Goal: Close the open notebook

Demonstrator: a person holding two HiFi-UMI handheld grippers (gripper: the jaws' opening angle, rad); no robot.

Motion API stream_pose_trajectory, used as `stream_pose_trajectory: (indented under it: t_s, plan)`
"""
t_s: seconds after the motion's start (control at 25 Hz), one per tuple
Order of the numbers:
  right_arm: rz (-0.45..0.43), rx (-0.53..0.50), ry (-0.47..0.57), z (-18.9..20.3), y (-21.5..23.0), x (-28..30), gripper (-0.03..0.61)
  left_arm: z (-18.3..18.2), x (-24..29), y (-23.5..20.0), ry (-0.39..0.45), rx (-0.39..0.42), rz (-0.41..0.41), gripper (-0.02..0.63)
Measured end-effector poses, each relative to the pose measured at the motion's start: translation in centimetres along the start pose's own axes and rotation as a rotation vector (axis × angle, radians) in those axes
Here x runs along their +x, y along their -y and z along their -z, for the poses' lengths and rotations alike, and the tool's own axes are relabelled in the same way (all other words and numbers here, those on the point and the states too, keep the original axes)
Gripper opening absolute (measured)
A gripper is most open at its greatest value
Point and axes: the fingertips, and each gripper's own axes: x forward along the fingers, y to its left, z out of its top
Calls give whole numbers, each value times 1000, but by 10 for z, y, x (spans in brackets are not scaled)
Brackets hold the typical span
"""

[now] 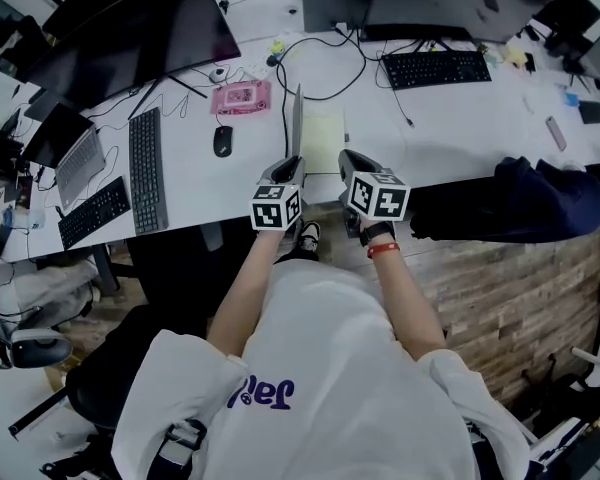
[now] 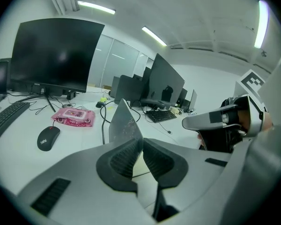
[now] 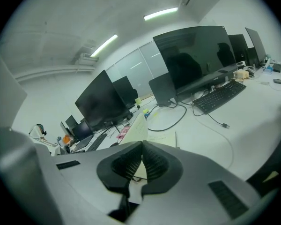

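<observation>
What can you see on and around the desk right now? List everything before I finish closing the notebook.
notebook: one, yellow pages, desk's near edge, left cover raised upright
mouse: one, black, left of the notebook
pink pack: one, behind the mouse
keyboards: three, black, two at left, one far right
laptop: one, grey, far left
monitors: at least two, dark, along the desk's back
cables: several, black, behind the notebook
cloth: one, navy, desk's right near edge
left gripper: grey, jaws shut on the cover's near edge
right gripper: grey, jaws shut, empty, at the page's near edge
</observation>
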Motion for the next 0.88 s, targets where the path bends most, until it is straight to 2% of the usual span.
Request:
stream_pose_trajectory:
  t_s: [0.28,0.64,0.88]
  plan:
    - [38,17,14,-1,14,-9,15,4,10,14,-16,33,29,55]
    - [93,59,48,-12,37,-24,15,14,32,36,-61,114,34,61]
    - [126,80,34,-2,52,-31,15,23,45,46,-81,160,39,67]
